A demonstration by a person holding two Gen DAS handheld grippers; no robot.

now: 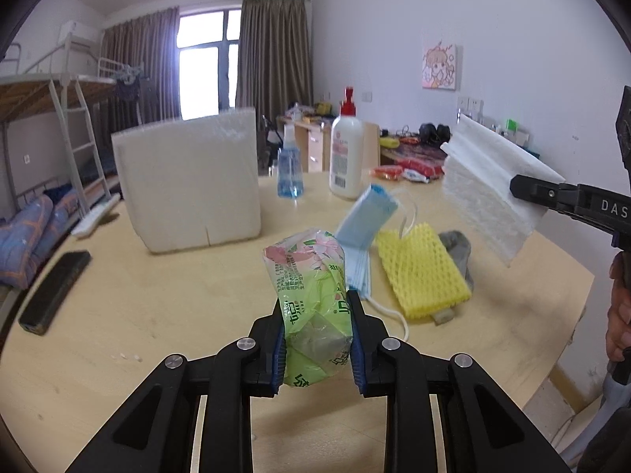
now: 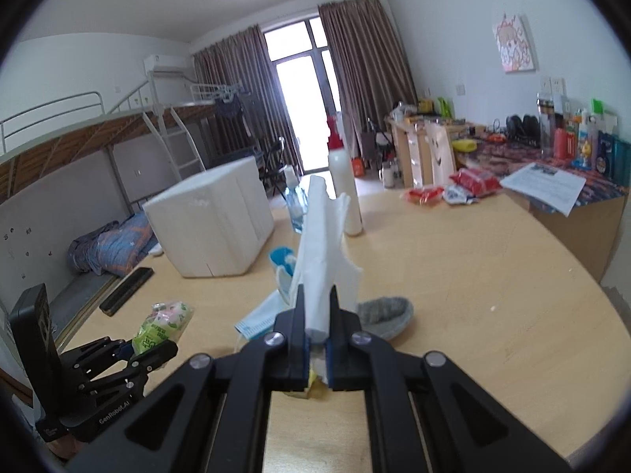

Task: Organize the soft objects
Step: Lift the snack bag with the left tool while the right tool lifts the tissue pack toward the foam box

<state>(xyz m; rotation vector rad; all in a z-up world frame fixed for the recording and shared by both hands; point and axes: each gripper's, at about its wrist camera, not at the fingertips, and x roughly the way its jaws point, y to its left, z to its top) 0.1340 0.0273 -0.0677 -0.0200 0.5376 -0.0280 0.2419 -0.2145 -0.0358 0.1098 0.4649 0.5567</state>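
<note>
Currently both tools hold something above the table [image 1: 157,315]: the left gripper [image 1: 316,339] is clamped on a green tissue packet [image 1: 311,291], the right gripper [image 2: 316,327] on a white paper towel [image 2: 319,244]. Face masks [image 1: 364,228], yellow foam netting [image 1: 422,272] and a grey sock [image 1: 459,246] lie unsorted near the white foam box [image 1: 185,181].
</note>
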